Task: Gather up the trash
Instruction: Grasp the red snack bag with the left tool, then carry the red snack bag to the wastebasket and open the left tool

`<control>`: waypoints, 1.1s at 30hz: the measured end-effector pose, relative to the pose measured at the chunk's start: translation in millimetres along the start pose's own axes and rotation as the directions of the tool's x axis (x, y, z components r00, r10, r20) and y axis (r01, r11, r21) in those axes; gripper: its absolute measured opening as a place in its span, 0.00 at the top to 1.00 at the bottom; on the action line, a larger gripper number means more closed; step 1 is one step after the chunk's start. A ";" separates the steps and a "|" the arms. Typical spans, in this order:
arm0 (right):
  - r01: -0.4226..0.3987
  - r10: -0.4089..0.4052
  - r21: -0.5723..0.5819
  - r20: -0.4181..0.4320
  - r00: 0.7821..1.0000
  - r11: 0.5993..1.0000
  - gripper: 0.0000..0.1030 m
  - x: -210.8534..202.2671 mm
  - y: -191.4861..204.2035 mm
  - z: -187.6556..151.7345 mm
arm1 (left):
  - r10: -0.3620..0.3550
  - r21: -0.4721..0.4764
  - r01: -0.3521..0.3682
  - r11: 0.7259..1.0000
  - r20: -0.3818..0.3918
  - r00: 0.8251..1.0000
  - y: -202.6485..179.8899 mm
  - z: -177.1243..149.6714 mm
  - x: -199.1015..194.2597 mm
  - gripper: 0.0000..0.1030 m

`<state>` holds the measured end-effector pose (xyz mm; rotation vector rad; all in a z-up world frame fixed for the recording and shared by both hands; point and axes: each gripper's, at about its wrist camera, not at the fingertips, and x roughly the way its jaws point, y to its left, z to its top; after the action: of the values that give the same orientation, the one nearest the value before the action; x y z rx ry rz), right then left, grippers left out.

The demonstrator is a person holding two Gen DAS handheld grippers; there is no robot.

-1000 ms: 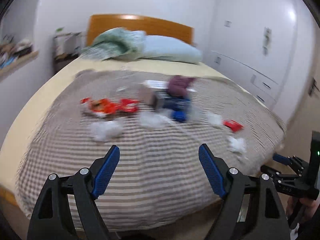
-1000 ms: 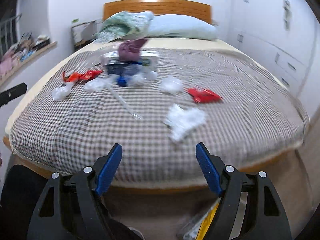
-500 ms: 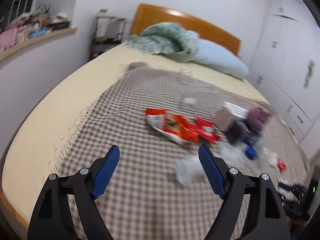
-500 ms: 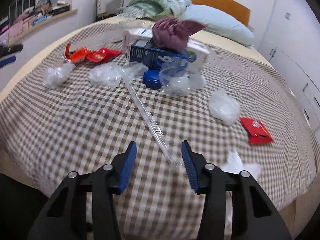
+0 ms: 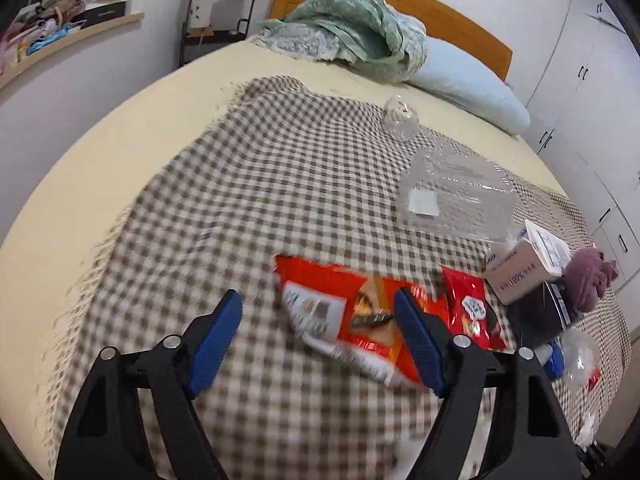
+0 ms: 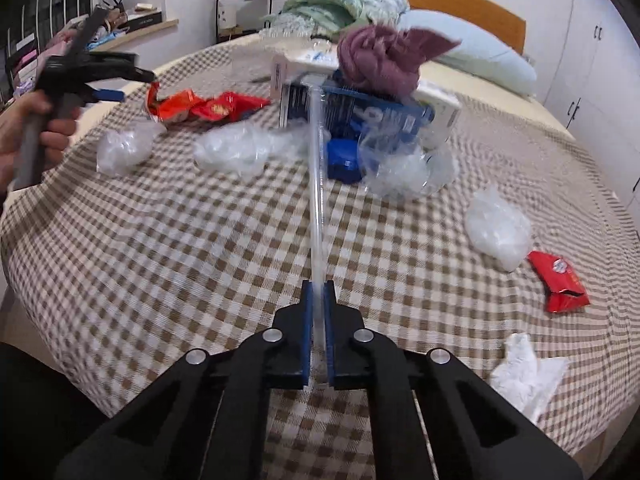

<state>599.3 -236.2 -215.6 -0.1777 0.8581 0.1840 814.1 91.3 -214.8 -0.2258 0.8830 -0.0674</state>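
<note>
Trash is scattered all over the checked blanket (image 6: 200,280) on the bed, and almost none of it is collected yet. My right gripper (image 6: 318,312) is closed tight on one piece: a long clear plastic tube (image 6: 316,184) pinched between the blue pads, its far end reaching out towards the blue carton (image 6: 380,116). I judge that to be my first pickup, only just begun.

My left gripper (image 5: 318,340) is spread wide and holds nothing; it hovers over the orange snack wrapper (image 5: 360,312), which lies flat between the pads, with the red wrapper (image 5: 468,304) just beside it. I judge the orange one to be its next grab.

Everything else waits:
- crumpled clear plastic bags (image 6: 240,148) near the carton, one more (image 6: 498,232) off to the right
- a small red packet (image 6: 558,280) and a white tissue (image 6: 524,372) near the bed's edge
- a blue cap (image 6: 344,160) touching the carton
- a clear clamshell box (image 5: 452,196) and a clear plastic ball (image 5: 400,120) further up the blanket
- a pale carton (image 5: 524,264) with a purple cloth (image 6: 384,56) beside it; whether the cloth counts as trash I cannot tell.

No bin or bag shows in either view, so I cannot say where any of this goes.
</note>
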 end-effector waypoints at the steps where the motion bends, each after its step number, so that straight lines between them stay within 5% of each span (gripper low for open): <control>1: -0.006 0.006 0.008 0.014 1.000 1.000 0.95 -5.0 -0.4 1.3 | 0.003 -0.003 -0.003 1.000 -0.012 1.000 -2.2 2.7 5.6 0.36; 2: -0.008 0.007 0.014 0.023 1.000 1.000 0.95 -9.8 -1.9 1.5 | 0.015 -0.012 -0.015 1.000 -0.023 1.000 -3.4 4.8 12.5 0.58; 5: -0.015 0.013 0.028 0.054 0.998 1.000 0.95 -24.2 -3.4 4.4 | -0.018 -0.028 0.016 0.999 -0.046 0.999 -3.2 5.9 22.9 0.96; 11: -0.010 0.006 0.044 0.095 0.995 0.999 0.95 -51.9 -4.9 1.1 | -0.039 -0.095 0.044 0.995 0.053 0.998 -0.2 6.3 -19.9 1.00; 17: -0.006 -0.009 0.107 0.139 0.990 0.994 0.95 -95.8 -22.4 -12.9 | -0.079 0.032 0.076 0.997 0.123 0.989 -35.0 -0.9 -106.9 1.00; 21: 0.007 -0.038 0.193 0.158 0.987 0.981 0.95 -132.0 -44.5 -35.7 | -0.171 0.144 0.146 0.979 0.178 0.969 -79.4 -22.5 -179.0 1.00; 29: 0.128 -0.187 0.443 0.093 0.978 0.888 0.95 -215.9 -116.4 -140.3 | -0.416 0.446 0.327 0.833 0.114 0.902 -211.5 -109.1 -266.8 1.00; 33: 0.212 -0.255 0.557 0.000 0.967 0.803 0.95 -239.5 -153.2 -211.0 | -0.523 0.535 0.435 0.725 0.015 0.852 -285.6 -169.1 -283.6 1.00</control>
<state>326.9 -454.2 -155.7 0.2704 0.7740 -0.2955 513.4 -172.3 -39.6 0.0512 0.5888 -0.7629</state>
